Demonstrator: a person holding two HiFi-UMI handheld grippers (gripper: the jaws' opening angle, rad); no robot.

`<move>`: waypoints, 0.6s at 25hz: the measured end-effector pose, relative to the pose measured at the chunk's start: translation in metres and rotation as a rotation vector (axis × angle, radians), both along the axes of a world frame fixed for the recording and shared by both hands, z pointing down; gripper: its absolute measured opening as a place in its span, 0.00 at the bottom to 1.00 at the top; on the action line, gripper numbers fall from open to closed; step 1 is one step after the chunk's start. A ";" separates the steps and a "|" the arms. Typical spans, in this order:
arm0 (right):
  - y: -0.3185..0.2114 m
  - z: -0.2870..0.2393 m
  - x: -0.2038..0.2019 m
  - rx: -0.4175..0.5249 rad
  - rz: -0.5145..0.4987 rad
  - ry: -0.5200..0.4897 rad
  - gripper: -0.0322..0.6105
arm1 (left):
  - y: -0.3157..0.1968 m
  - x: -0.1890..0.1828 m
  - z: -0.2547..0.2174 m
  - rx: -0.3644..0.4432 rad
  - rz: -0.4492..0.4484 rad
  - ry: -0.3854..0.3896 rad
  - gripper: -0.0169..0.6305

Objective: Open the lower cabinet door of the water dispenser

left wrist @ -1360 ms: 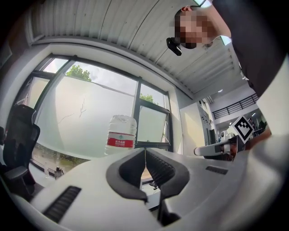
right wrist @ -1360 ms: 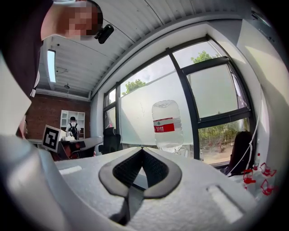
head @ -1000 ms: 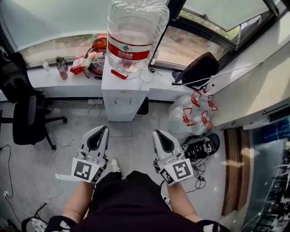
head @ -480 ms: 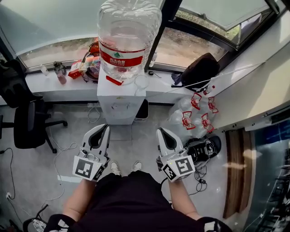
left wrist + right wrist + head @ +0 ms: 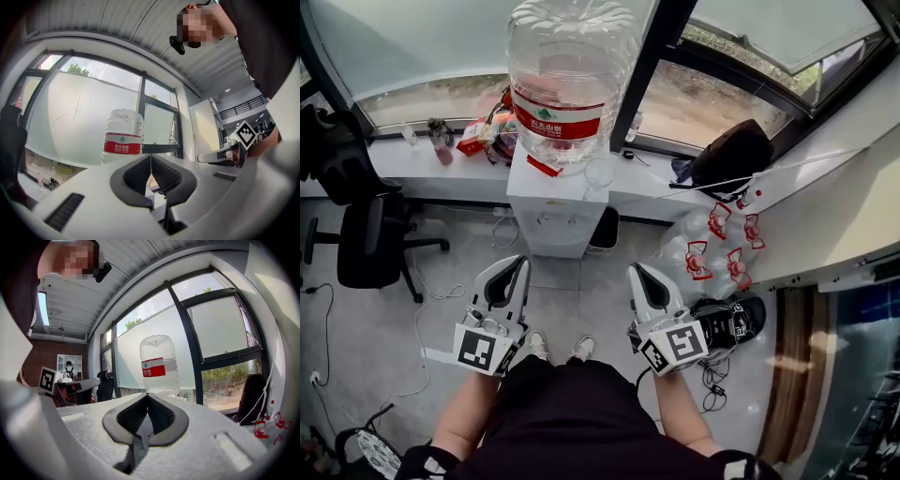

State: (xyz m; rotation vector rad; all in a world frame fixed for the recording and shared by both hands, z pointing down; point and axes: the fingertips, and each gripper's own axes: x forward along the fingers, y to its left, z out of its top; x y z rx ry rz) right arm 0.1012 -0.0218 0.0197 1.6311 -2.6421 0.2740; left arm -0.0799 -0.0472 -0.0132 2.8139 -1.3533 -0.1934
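L gripper (image 5: 513,267) jaws together, empty, R gripper (image 5: 637,274) same, clear of dispenser (image 5: 551,206)

Big clear plastic water bottle (image 5: 572,75) gleams, glossy; the white box-shaped water dispenser (image 5: 551,220) under it looks smooth, satin. White plastic left gripper (image 5: 150,156) and right gripper (image 5: 147,396) read matt, faintly grainy, with black ribbed finger pads (image 5: 161,416).

The person is wearing black clothing (image 5: 572,412) and pale shoes (image 5: 540,345). The left gripper (image 5: 516,262) and right gripper (image 5: 636,270) are showing white shells, black ribbed pads and black-and-white marker cubes (image 5: 480,349).
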 end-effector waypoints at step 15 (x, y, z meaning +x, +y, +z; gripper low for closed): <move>-0.038 0.083 0.001 -0.098 -0.118 0.046 0.05 | -0.028 -0.002 0.056 -0.046 -0.058 0.005 0.04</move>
